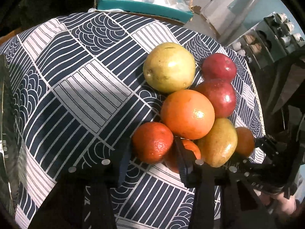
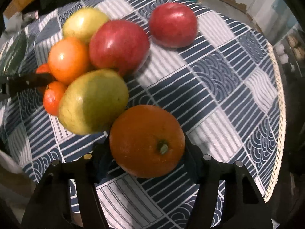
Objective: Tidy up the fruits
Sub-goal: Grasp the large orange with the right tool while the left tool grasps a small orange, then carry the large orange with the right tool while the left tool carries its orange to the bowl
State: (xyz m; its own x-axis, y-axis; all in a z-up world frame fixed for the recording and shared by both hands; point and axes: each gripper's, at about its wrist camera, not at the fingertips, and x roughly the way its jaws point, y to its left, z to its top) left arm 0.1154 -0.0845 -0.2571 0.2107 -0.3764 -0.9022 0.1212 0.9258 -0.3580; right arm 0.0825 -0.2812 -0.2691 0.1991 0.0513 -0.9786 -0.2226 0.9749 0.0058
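Note:
Fruits lie in a cluster on the patterned tablecloth (image 1: 76,87). In the left wrist view a small tangerine (image 1: 152,142) sits between the fingers of my left gripper (image 1: 150,162), whose jaws stand open around it. Behind it lie a big orange (image 1: 187,114), a yellow-green pear (image 1: 169,66), two red apples (image 1: 219,66) (image 1: 221,98), a green mango (image 1: 219,143) and another tangerine (image 1: 245,141). In the right wrist view my right gripper (image 2: 146,152) is shut on an orange (image 2: 146,141) with its stem facing me. The mango (image 2: 93,101) touches it; a red apple (image 2: 173,24) lies apart.
A teal box (image 1: 144,9) with plastic bags stands beyond the table's far edge. The table's lace edge (image 2: 278,114) runs along the right. A shelf with small items (image 1: 276,36) stands at the far right. My left gripper's finger (image 2: 28,82) reaches into the cluster in the right wrist view.

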